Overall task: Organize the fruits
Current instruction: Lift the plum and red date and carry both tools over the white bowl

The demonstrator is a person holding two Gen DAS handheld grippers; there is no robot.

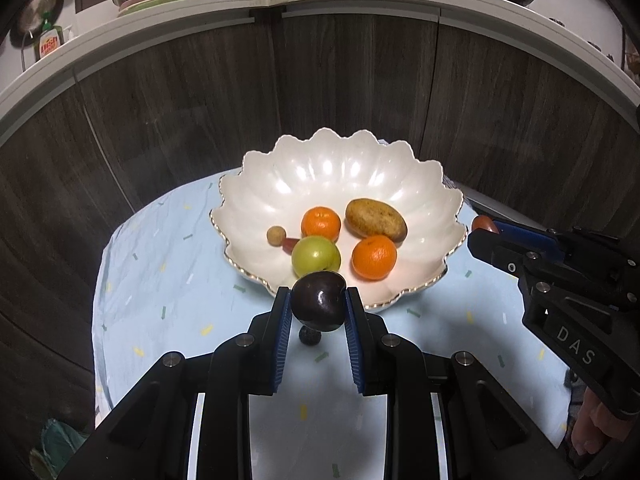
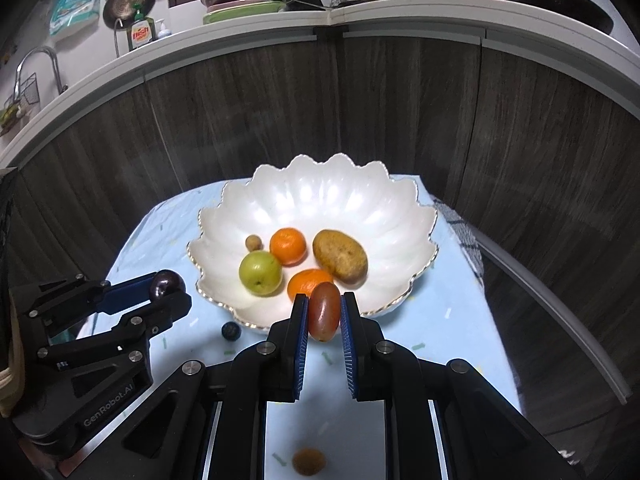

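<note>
Now my left claw (image 1: 318, 307) pinches a dark purple round plum (image 1: 319, 300), my right claw (image 2: 324, 312) an oblong reddish-brown date (image 2: 324, 311); the scalloped white ceramic bowl (image 2: 404, 216) lies just ahead of both.

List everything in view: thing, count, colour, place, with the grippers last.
Bowl: 1, white scalloped with gold rim, on the table.
Tablecloth: 1, pale blue with small flecks, covering the table.
Oranges: 2, orange, in the bowl.
Green fruit: 1, green, in the bowl, near side.
Brown oval fruit: 1, brown, in the bowl, right part.
Small tan fruit: 1, tan, in the bowl, left part.
Blueberry: 1, dark blue, on the cloth before the bowl.
Tan fruit: 1, brownish, on the cloth below the right gripper.
Dark plum: 1, dark purple, held by the left gripper.
Reddish oval fruit: 1, red-brown, held by the right gripper.
</note>
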